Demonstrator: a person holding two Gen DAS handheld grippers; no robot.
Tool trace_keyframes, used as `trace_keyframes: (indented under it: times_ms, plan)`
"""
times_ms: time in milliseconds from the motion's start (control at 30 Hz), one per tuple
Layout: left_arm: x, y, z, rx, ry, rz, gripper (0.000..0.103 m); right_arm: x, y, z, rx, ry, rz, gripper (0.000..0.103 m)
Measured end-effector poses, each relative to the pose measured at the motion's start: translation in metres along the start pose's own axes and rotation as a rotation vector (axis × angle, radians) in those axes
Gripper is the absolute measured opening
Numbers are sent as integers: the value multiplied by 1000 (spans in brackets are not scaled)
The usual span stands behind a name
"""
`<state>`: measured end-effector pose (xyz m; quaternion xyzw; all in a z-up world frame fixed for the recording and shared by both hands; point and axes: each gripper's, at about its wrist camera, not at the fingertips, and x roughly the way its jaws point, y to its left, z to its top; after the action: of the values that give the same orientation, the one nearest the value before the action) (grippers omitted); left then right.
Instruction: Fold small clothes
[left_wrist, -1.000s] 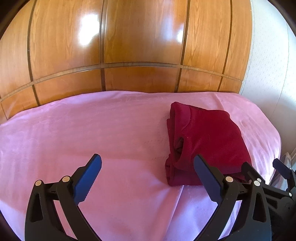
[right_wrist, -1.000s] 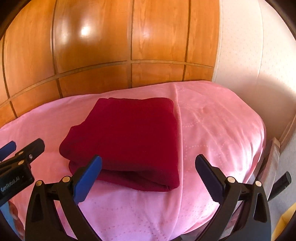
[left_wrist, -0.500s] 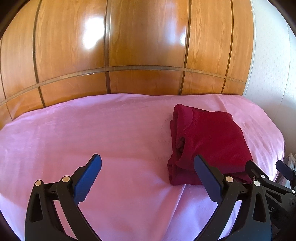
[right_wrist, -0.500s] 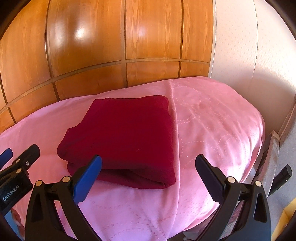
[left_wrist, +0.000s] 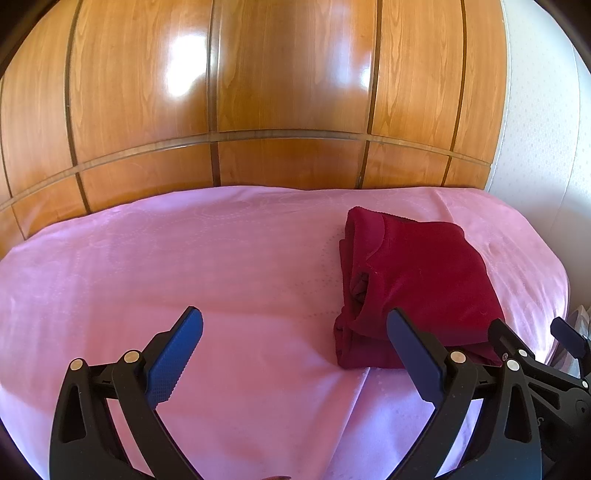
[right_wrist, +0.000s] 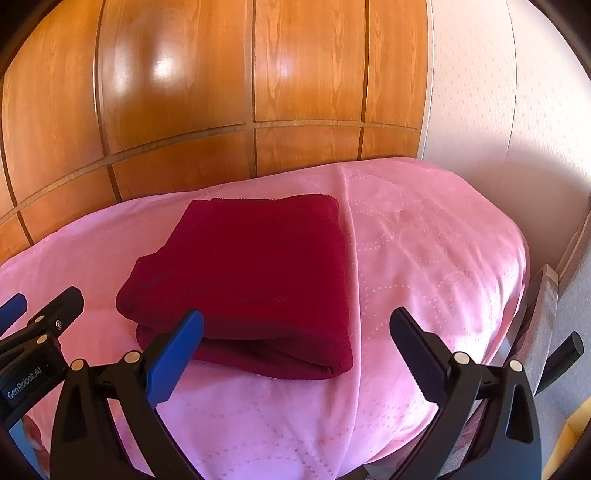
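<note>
here the folded red garment (right_wrist: 255, 273) lies between both spread, empty grippers

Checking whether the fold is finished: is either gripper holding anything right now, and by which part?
Nothing is held. The left gripper and right gripper are both open and empty, clear of the folded dark red garment.

- Folded garment (right_wrist: 255, 266): solid dark red, no print.
- Bed cover (right_wrist: 424, 258): pink, with dotted circle motifs.
- Wardrobe panels (left_wrist: 288, 74): glossy orange-brown wood grain, dark seams.
- Wall (right_wrist: 498, 92): off-white, fine dotted texture.
- Left gripper (left_wrist: 295, 347) and right gripper (right_wrist: 295, 347): black frames, blue finger pads.
</note>
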<state>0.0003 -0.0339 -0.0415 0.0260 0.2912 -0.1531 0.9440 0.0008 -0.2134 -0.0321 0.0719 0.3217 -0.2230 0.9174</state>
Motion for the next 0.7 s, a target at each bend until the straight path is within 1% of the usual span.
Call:
trace_keyframes:
  times_ms: [400,700]
  plan:
    - [-9,0,6,5,-34,-14,99,-1,-3,3,13,-14,10,101]
    - [-13,-4,7,13,-43,-11,99,-2,-1,1,9,-14,10,101]
